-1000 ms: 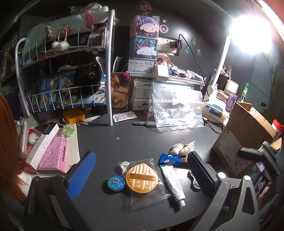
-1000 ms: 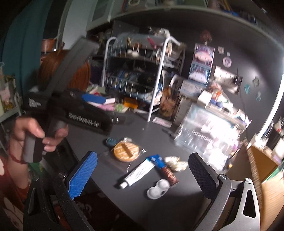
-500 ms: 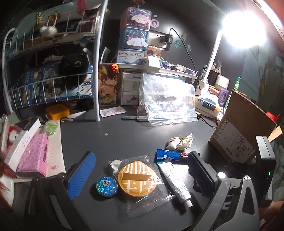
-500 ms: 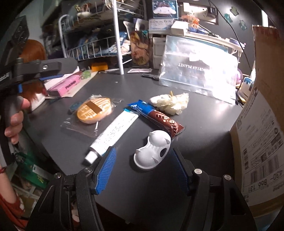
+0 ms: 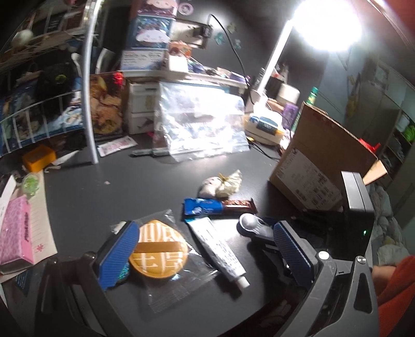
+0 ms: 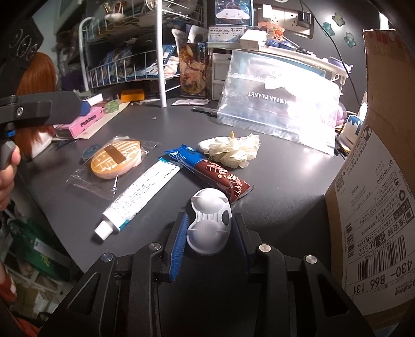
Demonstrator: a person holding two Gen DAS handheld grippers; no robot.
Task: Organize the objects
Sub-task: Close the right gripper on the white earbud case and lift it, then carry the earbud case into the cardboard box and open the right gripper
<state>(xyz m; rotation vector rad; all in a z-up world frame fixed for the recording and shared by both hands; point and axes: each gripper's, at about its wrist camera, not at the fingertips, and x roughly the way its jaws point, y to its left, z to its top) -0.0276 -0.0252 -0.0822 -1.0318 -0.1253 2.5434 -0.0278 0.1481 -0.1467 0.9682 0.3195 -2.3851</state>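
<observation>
On the dark desk lie a bagged orange puff (image 5: 158, 248) (image 6: 116, 158), a white tube (image 5: 218, 248) (image 6: 140, 194), a blue-brown snack bar (image 5: 218, 206) (image 6: 210, 173), a cream fabric flower (image 5: 223, 182) (image 6: 233, 147) and a white cat-shaped case (image 6: 210, 223) (image 5: 250, 224). My right gripper (image 6: 208, 233) is shut on the white case at the desk's near edge. My left gripper (image 5: 207, 254) is open, low over the puff and tube; its left finger hides a glittery round tin (image 6: 90, 150).
A cardboard box (image 5: 324, 160) (image 6: 376, 207) stands at the right. A clear zip bag (image 5: 202, 129) leans at the back beside a wire rack (image 6: 135, 67) and small drawers. A pink box (image 5: 15, 233) lies at the left. A bright lamp (image 5: 326, 23) glares at top right.
My right gripper has come down and closed on the white case. My left gripper has moved forward and lower over the puff, covering the glittery tin.
</observation>
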